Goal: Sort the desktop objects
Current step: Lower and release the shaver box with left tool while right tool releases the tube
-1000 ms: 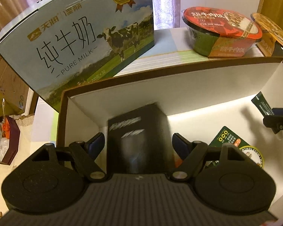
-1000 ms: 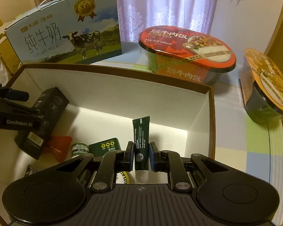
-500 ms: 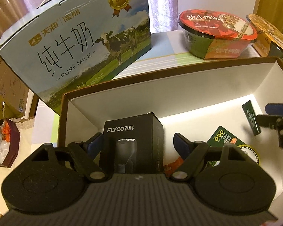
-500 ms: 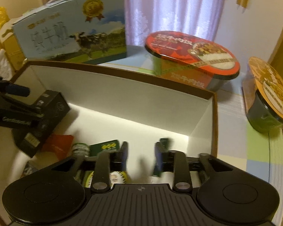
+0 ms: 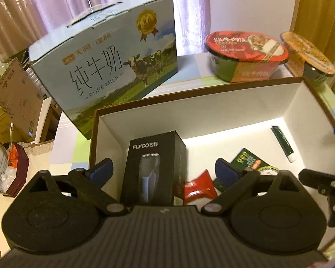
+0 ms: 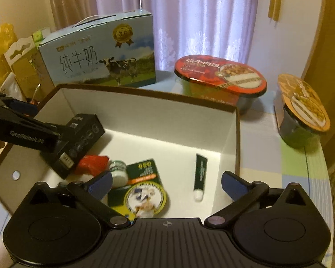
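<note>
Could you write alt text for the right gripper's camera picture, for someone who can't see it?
An open gripper hangs over a white-lined cardboard box holding a dark green tube, a black carton, a red packet and a small jar. Behind stand a milk carton and two sealed meal bowls.

- The black shaver box [image 5: 153, 167], printed FLYCO with a shaver pictured on its face, stands tilted between the spread fingers of the left gripper [image 5: 165, 172], touching neither pad.
- A red packet [image 5: 197, 186] lies just right of it, by the left gripper's right finger.
- The dark green tube [image 6: 199, 175] with a white cap lies flat ahead of the right gripper [image 6: 167, 183], cap end toward it, between its parted fingers.
- A green card [image 6: 144, 170], a round tin [image 6: 146, 198] and a small white jar [image 6: 118, 170] lie nearer that gripper's left finger.
- All sit inside the white-lined cardboard box [image 6: 149, 114].
</note>
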`<state>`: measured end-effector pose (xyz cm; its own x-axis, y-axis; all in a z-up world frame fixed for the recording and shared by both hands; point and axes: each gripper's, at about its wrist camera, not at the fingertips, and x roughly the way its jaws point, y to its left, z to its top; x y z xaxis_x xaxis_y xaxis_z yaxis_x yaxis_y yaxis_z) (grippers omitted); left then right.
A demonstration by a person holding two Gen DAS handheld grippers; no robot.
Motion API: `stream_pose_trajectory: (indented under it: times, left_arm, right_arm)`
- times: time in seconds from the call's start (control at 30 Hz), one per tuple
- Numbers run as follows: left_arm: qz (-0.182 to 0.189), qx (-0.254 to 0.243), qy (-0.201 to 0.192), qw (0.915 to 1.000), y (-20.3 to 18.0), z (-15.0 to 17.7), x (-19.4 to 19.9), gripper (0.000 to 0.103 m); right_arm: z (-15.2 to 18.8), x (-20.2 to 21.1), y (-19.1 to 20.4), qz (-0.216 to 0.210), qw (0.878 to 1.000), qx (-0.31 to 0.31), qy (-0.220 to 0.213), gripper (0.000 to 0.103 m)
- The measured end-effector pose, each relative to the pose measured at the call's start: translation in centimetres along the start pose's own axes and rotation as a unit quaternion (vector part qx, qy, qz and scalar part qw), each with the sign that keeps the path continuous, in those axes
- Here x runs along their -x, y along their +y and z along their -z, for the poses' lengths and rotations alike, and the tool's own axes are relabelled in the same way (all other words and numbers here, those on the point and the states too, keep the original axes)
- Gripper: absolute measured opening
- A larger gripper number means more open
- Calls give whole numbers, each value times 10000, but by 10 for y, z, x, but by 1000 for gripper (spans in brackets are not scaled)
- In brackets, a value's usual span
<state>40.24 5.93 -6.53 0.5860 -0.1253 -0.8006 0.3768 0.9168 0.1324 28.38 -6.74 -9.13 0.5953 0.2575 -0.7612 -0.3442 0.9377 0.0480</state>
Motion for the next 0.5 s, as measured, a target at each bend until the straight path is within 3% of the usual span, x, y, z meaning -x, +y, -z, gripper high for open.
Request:
stream_pose_trajectory:
  times: [0.5]
  left_arm:
    - [-48,370,-323,9988,-2,34,80,101]
  right_arm:
    - [24,58,8,107,9992,-186,-328,101]
